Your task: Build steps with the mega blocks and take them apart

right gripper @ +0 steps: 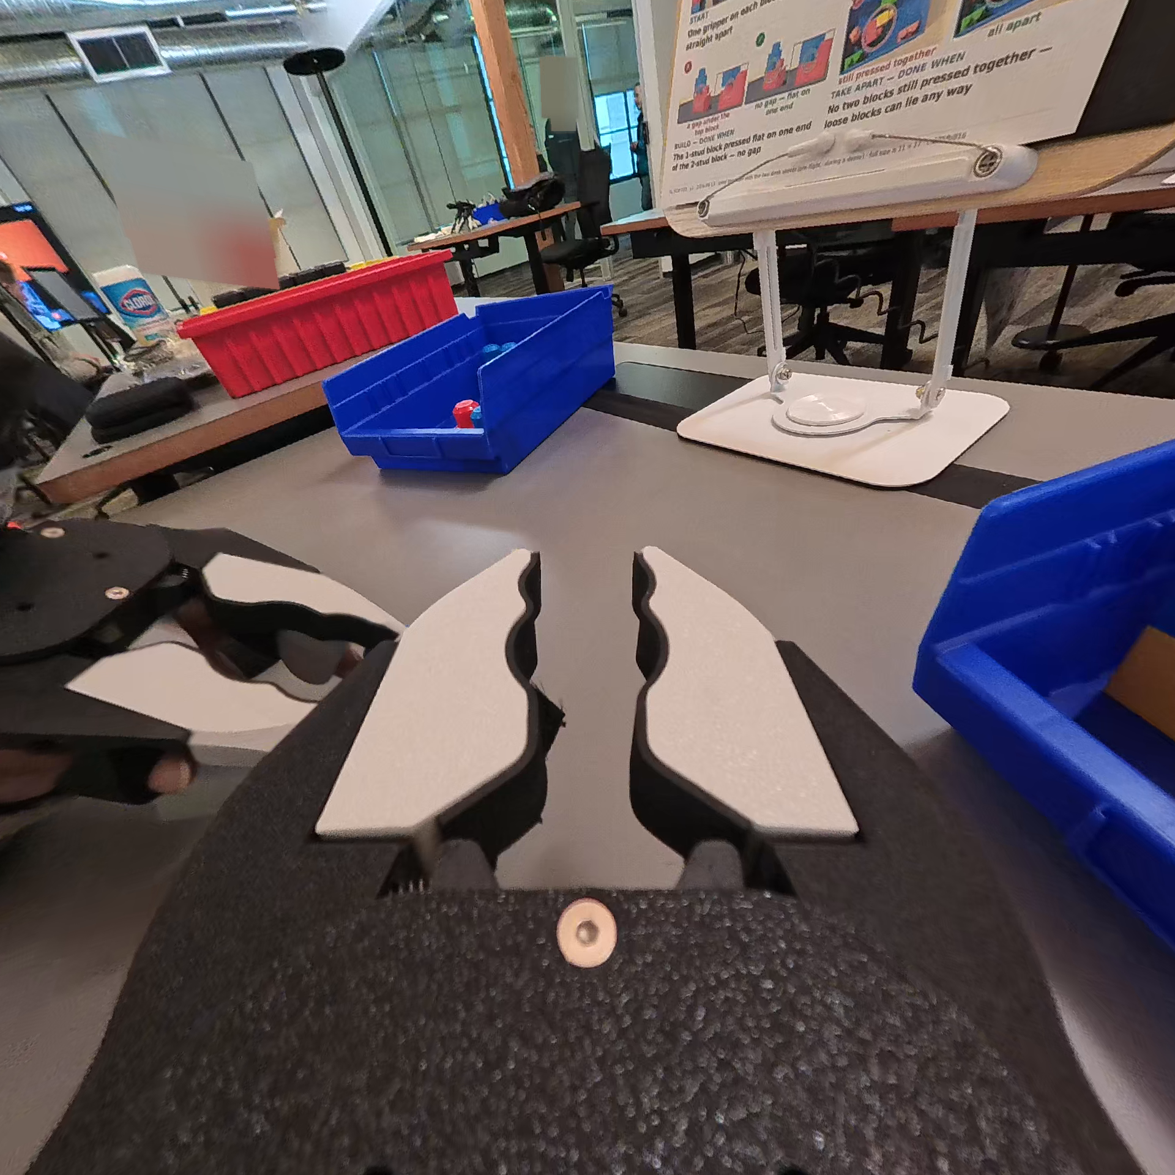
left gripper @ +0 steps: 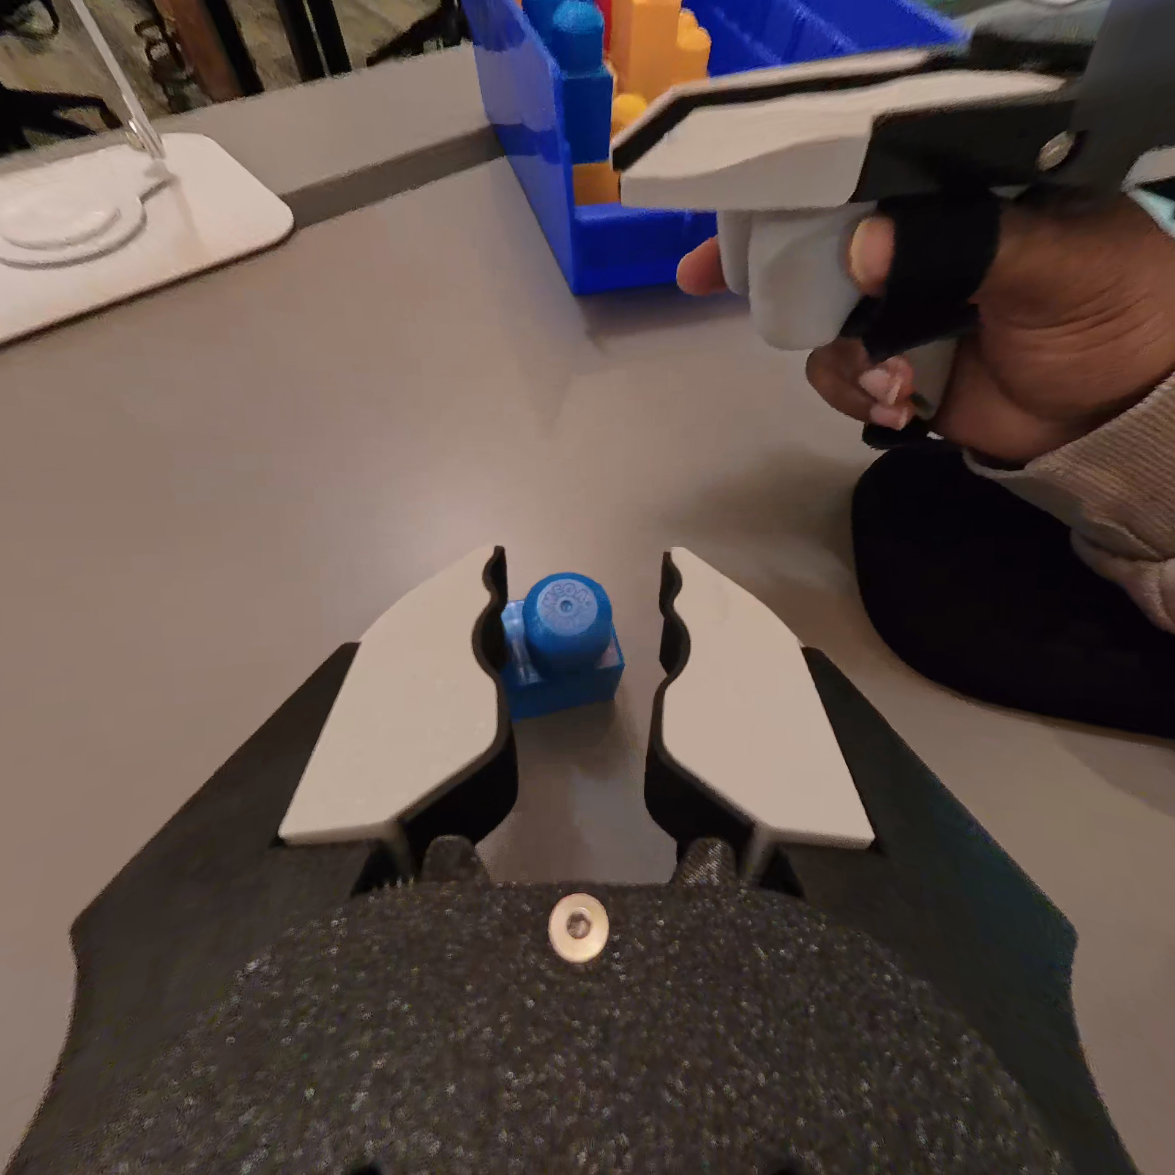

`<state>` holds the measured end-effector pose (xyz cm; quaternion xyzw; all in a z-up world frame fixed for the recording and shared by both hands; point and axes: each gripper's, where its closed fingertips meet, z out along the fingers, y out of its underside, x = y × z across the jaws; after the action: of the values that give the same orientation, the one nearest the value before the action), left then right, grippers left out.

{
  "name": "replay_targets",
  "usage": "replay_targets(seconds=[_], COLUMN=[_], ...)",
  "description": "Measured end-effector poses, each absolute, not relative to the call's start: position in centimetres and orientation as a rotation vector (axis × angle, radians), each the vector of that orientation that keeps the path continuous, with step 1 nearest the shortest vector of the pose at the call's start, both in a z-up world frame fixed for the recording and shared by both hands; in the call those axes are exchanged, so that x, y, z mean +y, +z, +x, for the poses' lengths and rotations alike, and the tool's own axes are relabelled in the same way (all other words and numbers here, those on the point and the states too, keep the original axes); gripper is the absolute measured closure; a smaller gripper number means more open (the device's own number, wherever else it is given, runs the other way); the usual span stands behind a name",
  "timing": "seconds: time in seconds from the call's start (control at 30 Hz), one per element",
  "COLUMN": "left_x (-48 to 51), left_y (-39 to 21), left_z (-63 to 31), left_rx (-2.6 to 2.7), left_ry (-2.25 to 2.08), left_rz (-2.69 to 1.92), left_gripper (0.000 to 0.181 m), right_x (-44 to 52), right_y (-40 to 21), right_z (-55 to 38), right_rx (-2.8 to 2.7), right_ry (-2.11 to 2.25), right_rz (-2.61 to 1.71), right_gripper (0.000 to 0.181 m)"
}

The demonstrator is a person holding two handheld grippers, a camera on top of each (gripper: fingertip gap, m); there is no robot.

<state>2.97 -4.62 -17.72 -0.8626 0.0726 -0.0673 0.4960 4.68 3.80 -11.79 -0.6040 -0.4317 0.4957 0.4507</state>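
Observation:
A small blue one-stud block (left gripper: 563, 648) stands upright on the grey table between my left gripper's fingers. My left gripper (left gripper: 582, 563) is open around it; the block touches the left finger and a gap shows on the right side. My right gripper (right gripper: 586, 559) is open and empty above the table. It also shows in the left wrist view (left gripper: 750, 143), held in a hand at the upper right, in front of a blue bin (left gripper: 597, 254) of blue and orange blocks. The left gripper shows at the left of the right wrist view (right gripper: 254, 629).
A second blue bin (right gripper: 470, 394) with a few red and blue blocks sits farther back, a red bin (right gripper: 318, 330) behind it. A white stand base (right gripper: 845, 426) holds an instruction sheet. The near blue bin's wall (right gripper: 1049, 636) is at the right. A dark sleeve (left gripper: 1017, 585) rests on the table. There is about 11 cm between the tips of the two grippers.

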Motion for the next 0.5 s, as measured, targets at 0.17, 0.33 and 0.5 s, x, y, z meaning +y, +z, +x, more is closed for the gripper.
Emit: replay_targets(seconds=[0.17, 0.33, 0.5], left_x=[-5.2, -5.6, -5.5], left_y=[-12.7, -10.1, -14.5], left_z=[-3.8, -19.6, -31.1], left_rx=[0.102, -0.111, -0.301], left_ry=[-0.021, 0.295, 0.355], left_rz=[-1.968, -1.932, -2.125], left_gripper=[0.137, 0.138, 0.137], right_x=[3.9, 3.7, 3.8], right_y=[-11.7, -11.5, -11.6], right_z=[4.7, 4.7, 4.7], right_rx=[-1.060, -1.051, -1.054], right_ry=[1.235, 1.264, 1.255], right_rz=[-1.492, -1.487, -1.490], right_gripper=[0.154, 0.154, 0.154])
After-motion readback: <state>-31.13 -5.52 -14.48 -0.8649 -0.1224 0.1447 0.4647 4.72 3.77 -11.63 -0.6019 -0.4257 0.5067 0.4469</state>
